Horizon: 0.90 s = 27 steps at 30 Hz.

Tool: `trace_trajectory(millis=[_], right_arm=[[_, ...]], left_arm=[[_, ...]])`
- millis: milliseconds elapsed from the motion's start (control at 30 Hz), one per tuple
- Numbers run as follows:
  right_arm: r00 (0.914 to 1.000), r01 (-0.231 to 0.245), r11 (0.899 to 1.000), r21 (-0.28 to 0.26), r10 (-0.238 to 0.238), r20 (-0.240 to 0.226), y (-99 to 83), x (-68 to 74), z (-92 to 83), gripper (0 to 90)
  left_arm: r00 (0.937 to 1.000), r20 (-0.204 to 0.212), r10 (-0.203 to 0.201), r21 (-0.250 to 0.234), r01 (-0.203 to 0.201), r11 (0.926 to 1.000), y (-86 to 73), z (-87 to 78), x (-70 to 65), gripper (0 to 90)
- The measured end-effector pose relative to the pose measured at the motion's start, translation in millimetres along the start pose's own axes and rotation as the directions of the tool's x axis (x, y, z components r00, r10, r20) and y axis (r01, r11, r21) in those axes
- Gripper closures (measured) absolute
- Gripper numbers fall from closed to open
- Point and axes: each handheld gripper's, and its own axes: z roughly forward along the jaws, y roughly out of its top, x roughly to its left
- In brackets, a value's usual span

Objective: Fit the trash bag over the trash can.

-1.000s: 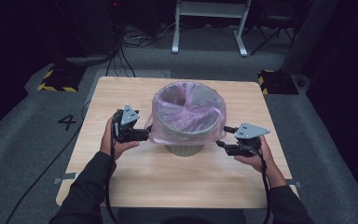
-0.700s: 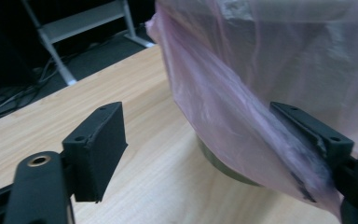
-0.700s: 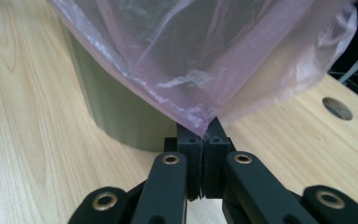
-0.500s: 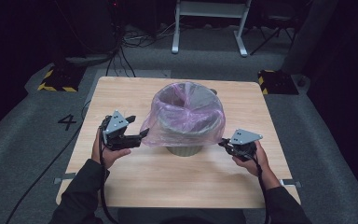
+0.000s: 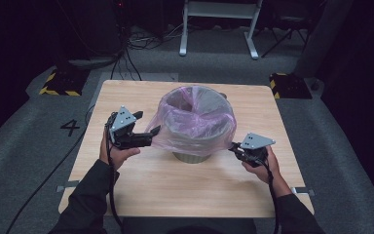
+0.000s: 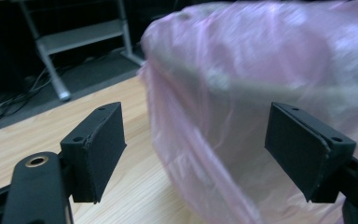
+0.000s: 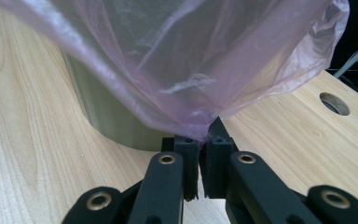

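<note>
One bin (image 5: 191, 157) is counted, lined with one pink bag (image 5: 195, 122), on one wooden table (image 5: 165, 185). Two grippers are seen: left (image 5: 148, 135), right (image 5: 233, 147).

The bag (image 5: 195, 122) is thin pink plastic. You can see through it, and it is shiny and full of little wrinkles. The bin (image 7: 107, 116) under it looks dull and grey-green, with a smooth side. The surface (image 5: 185, 190) is light wood with fine lines in it, and it looks smooth and not shiny. The left tongs (image 6: 193, 149) are black and matt, and their pads (image 6: 105, 144) look soft and a bit rough. The right tongs (image 7: 203, 142) are the same matt black, with small shiny brass rings (image 7: 167, 159) in them. A flat plate (image 5: 257, 141) on top looks like dull grey metal. The floor (image 5: 29, 141) looks like rough grey carpet.
</note>
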Motion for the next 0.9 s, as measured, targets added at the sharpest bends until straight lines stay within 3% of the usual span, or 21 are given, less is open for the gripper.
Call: trace_trajectory(millis=[33, 100, 167, 267, 367, 433, 533, 600, 700, 767, 900], right_arm=[[1.0, 0.001, 1.0, -0.001, -0.001, -0.001, 0.5, 0.7, 0.1, 88.4], [0.9999, 0.011, 1.0, 0.003, -0.011, -0.008, 1.3, 2.4, 0.8, 88.9], [0.9998, 0.02, 1.0, 0.007, -0.02, -0.008, 1.5, 3.5, 1.4, 89.9], [0.9996, 0.027, 1.0, 0.014, -0.026, -0.01, 0.1, 3.5, 1.5, 90.0], [0.9994, 0.019, 1.0, 0.011, -0.019, -0.028, -2.1, 2.4, -0.2, 90.0], [0.9993, 0.017, 1.0, 0.014, -0.016, -0.033, -3.8, 2.8, -1.0, 90.0], [0.9988, 0.009, 1.0, 0.023, -0.008, -0.048, -6.7, 4.1, 0.3, 90.0], [0.9986, 0.018, 0.999, 0.034, -0.016, -0.05, -8.2, 6.2, 2.4, 90.0], [0.9983, 0.026, 0.998, 0.055, -0.023, -0.054, -11.0, 8.7, 5.1, 90.0], [0.9982, 0.01, 0.998, 0.06, -0.006, -0.059, -13.6, 7.2, 6.9, 90.0], [0.9973, -0.029, 0.997, 0.073, 0.034, -0.065, -21.7, 1.9, 11.5, 90.0]], left_arm=[[0.9999, -0.013, 0.007, 0.006, -0.007, 1.0, 1.0, 0.5, -1.4, 19.8], [1.0, 0.006, 0.004, -0.008, -0.004, 1.0, 1.4, -1.2, -2.0, 19.6], [0.9996, -0.015, 0.022, 0.011, -0.022, 0.9997, 0.7, -3.0, -3.2, 19.3], [0.9996, 0.005, 0.029, 0.023, -0.029, 0.9993, -7.2, -7.2, -3.6, 18.3], [0.9958, 0.078, 0.047, 0.051, -0.052, 0.9974, -25.6, -8.2, -10.6, 17.2], [0.9923, 0.092, 0.084, 0.094, -0.093, 0.9913, -39.5, -4.0, -19.4, 18.3], [0.9897, 0.097, 0.105, 0.147, -0.119, 0.9819, -55.9, 6.0, -27.6, 33.8], [0.986, 0.107, 0.127, 0.174, -0.145, 0.974, -62.5, 12.1, -28.4, 50.3], [0.9864, 0.107, 0.125, 0.184, -0.143, 0.9725, -67.5, 18.4, -25.0, 70.8], [0.9861, 0.118, 0.117, 0.185, -0.137, 0.9731, -70.9, 22.3, -22.9, 80.2], [0.9819, 0.135, 0.133, 0.218, -0.16, 0.9626, -80.6, 30.0, -23.1, 85.7]])
